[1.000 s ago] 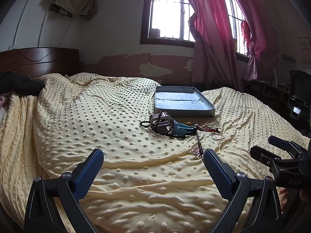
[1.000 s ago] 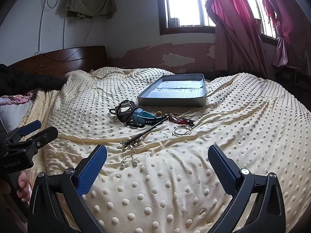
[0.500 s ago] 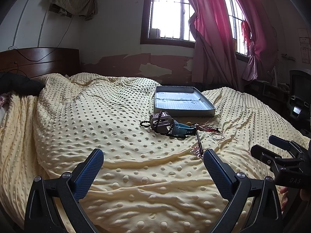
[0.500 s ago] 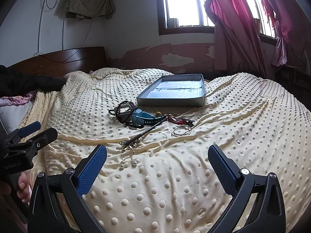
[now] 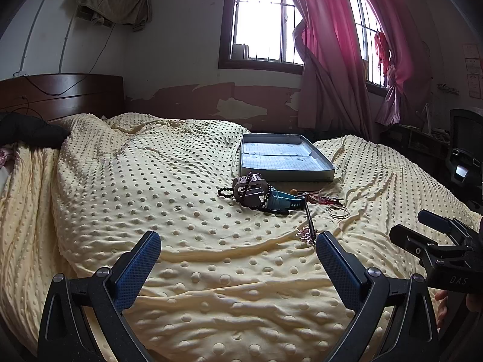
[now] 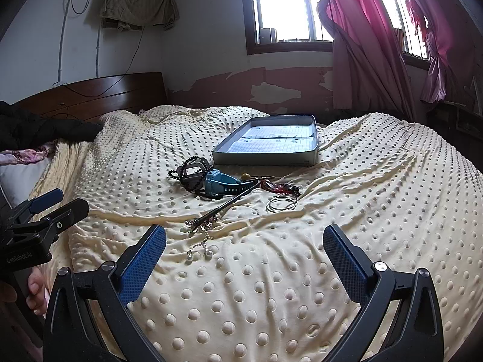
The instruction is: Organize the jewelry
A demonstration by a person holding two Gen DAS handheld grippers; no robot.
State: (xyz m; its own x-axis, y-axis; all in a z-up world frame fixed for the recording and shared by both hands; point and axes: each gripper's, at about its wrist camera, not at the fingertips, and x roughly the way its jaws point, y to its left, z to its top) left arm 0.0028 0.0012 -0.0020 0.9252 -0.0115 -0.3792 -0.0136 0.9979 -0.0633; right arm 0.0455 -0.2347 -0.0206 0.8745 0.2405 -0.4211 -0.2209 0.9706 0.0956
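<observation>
Lying tangled at twelve o'clock: jewelry [image 6: 229, 187], beads, blue watch [image 6: 220, 184], bangles [image 6: 281, 204]; left gripper [image 5: 238, 258] and right gripper [image 6: 244, 249] both released, empty.

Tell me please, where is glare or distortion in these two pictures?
Left wrist view: the window is blown out white and the frame corners go dark. Right wrist view: same glare at the window; the fisheye bulges the yellow blanket, though the jewelry stays sharp.

A dotted yellow blanket [image 6: 347, 211] covers the bed below a wooden headboard [image 6: 99, 93], pink curtains [image 6: 365, 30] and barred window [image 6: 289, 3].
</observation>
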